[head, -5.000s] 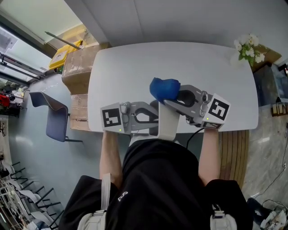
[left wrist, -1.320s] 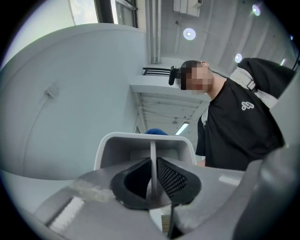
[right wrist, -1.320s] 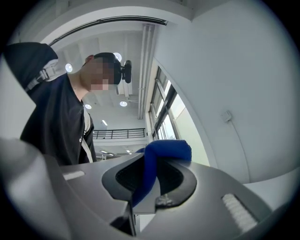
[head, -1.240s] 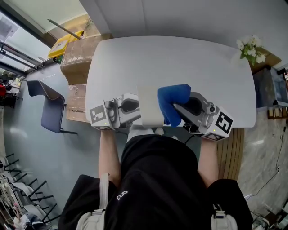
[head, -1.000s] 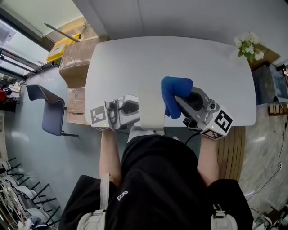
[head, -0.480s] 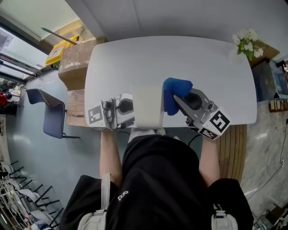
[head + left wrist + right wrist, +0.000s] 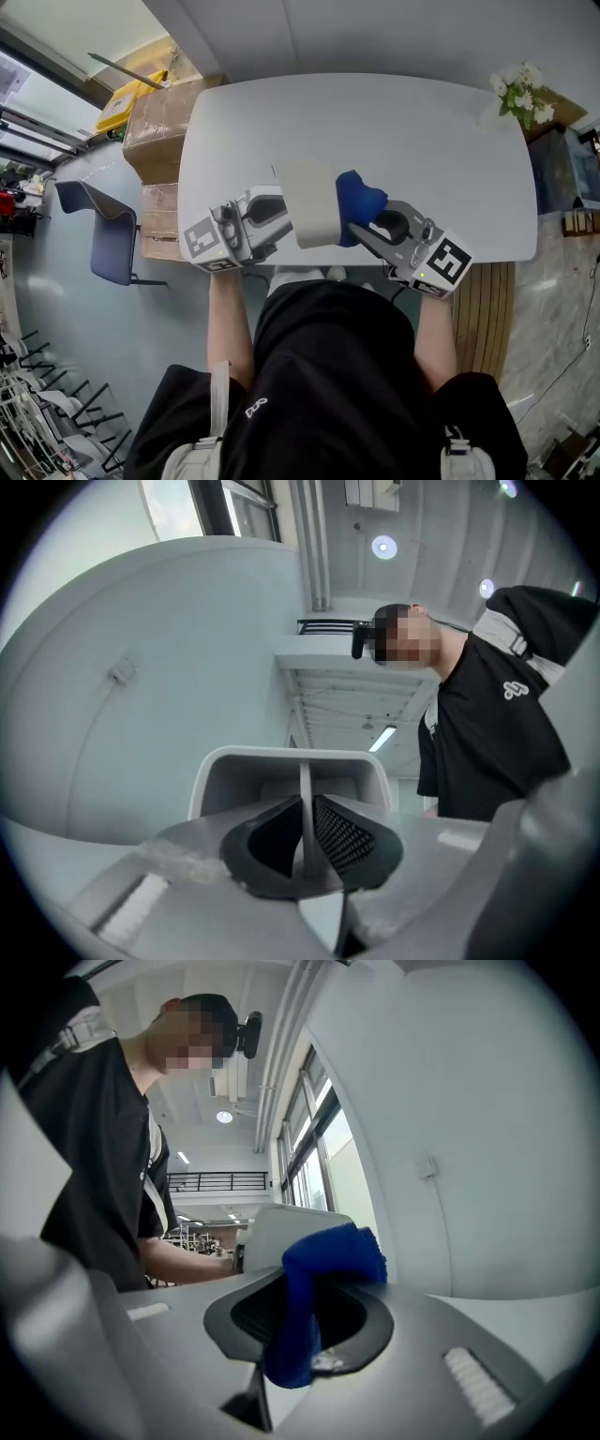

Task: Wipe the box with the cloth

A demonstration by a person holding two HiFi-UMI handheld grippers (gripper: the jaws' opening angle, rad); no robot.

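Over the near part of the rounded white table (image 7: 394,131), held clear of it: pale, thin-walled plastic open box (image 7: 307,202), probably light, stiff and slick. Clamped by one thin wall in the left gripper (image 7: 302,841); best gripped there, firmly. Pinched in the right gripper (image 7: 298,1335), against the box's right side: soft, limp blue cloth (image 7: 359,199).

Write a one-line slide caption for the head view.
Over a white table, the left gripper grips a white box; the right gripper holds a blue cloth beside it.
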